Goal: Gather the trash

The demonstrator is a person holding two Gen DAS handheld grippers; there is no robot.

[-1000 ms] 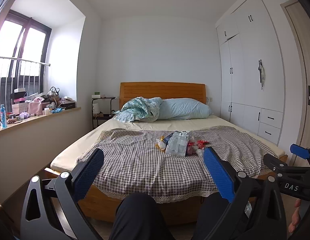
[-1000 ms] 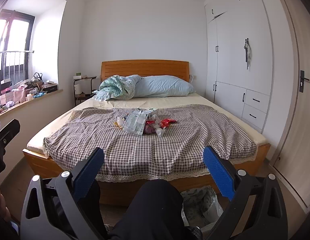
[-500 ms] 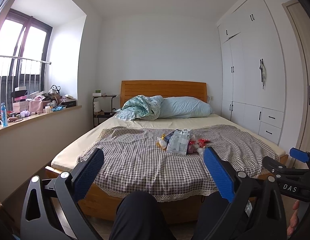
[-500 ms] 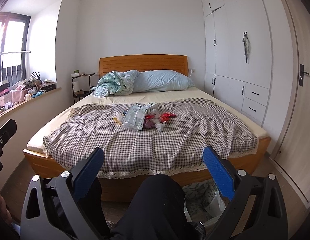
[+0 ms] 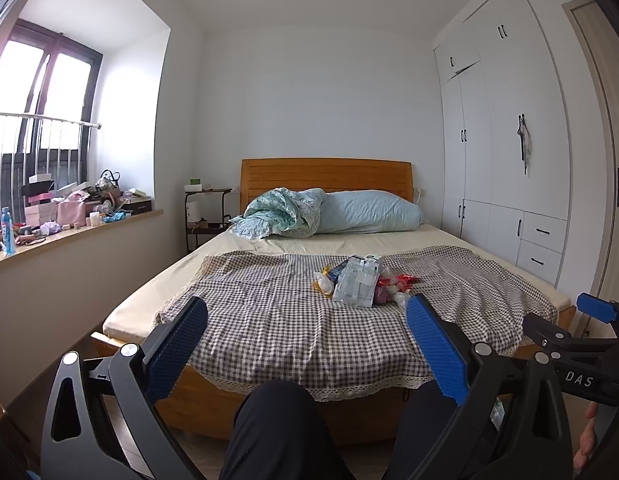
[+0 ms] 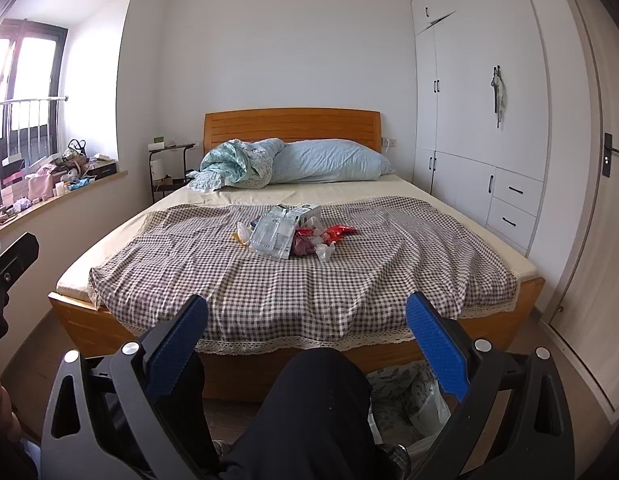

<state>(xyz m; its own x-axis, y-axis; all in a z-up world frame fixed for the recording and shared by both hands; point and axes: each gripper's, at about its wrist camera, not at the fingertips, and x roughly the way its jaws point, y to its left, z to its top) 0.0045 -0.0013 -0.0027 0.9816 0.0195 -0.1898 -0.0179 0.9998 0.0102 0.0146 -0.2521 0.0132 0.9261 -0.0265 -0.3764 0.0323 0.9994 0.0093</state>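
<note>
A small pile of trash lies in the middle of the checked blanket point(image 6: 269, 292) on the bed. In it are a clear plastic package point(image 5: 357, 284) point(image 6: 273, 234), a red wrapper point(image 5: 405, 279) point(image 6: 337, 232) and crumpled bits. My left gripper point(image 5: 307, 308) is open and empty, held well short of the bed's foot. My right gripper point(image 6: 307, 304) is also open and empty, at about the same distance. A patterned trash bag point(image 6: 405, 392) stands open on the floor by the bed's foot, partly hidden by a leg and the right finger.
A person's legs in dark trousers point(image 6: 309, 412) fill the bottom of both views. The wooden bed frame point(image 6: 89, 328) lies ahead, a white wardrobe point(image 6: 469, 120) and a door on the right, a cluttered window sill point(image 5: 69, 216) on the left, and a pillow and bundled quilt by the headboard.
The right wrist view has drawn slightly nearer the bed and looks down on it a little more. The left wrist view has barely shifted. Both grippers stay open.
</note>
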